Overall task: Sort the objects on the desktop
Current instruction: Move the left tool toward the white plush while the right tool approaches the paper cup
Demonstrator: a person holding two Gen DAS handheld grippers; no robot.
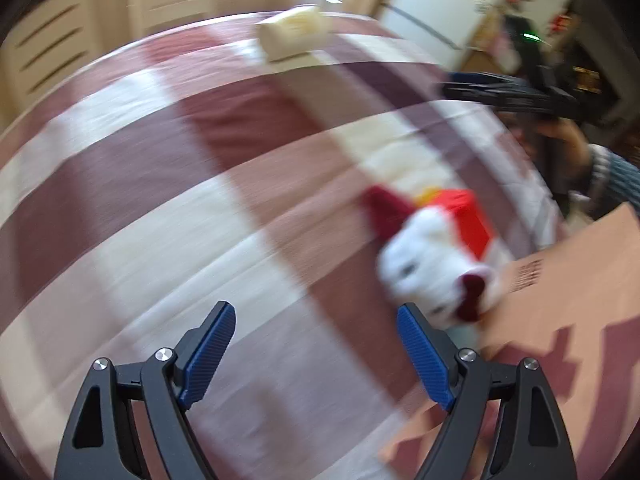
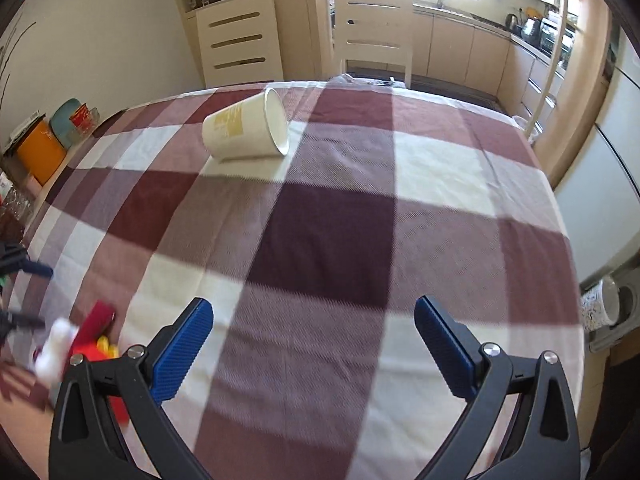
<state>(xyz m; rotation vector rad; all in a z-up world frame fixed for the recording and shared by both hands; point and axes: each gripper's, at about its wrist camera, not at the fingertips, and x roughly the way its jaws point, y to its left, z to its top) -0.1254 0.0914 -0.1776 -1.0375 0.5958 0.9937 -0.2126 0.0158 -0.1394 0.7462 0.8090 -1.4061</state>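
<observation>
Left wrist view: heavily blurred. The left gripper (image 1: 316, 320) has its blue-padded fingers (image 1: 208, 356) spread wide, nothing between them, over a checked tablecloth (image 1: 160, 184) in maroon and cream. A plush toy (image 1: 436, 252), white with red and yellow parts, lies on the cloth just ahead and to the right of the right-hand finger; it touches the edge of a cardboard box (image 1: 568, 292) at lower right. A cream cup (image 1: 294, 34) lies on its side at the far end of the table. The right gripper (image 1: 508, 94) enters from the right edge, held by a hand (image 1: 568, 148) with a knit sleeve; its finger spacing cannot be read here.

Right wrist view: sharper. The right gripper (image 2: 314, 316) is released, fingers (image 2: 182, 350) wide apart and empty above the tablecloth (image 2: 328, 240). The cup (image 2: 248, 126) lies tipped on a cream square, mouth facing right, well ahead. The plush toy (image 2: 60, 344) sits at lower left, beside the left finger, partly hidden behind it. A chair (image 2: 374, 36) stands at the far table edge.
</observation>
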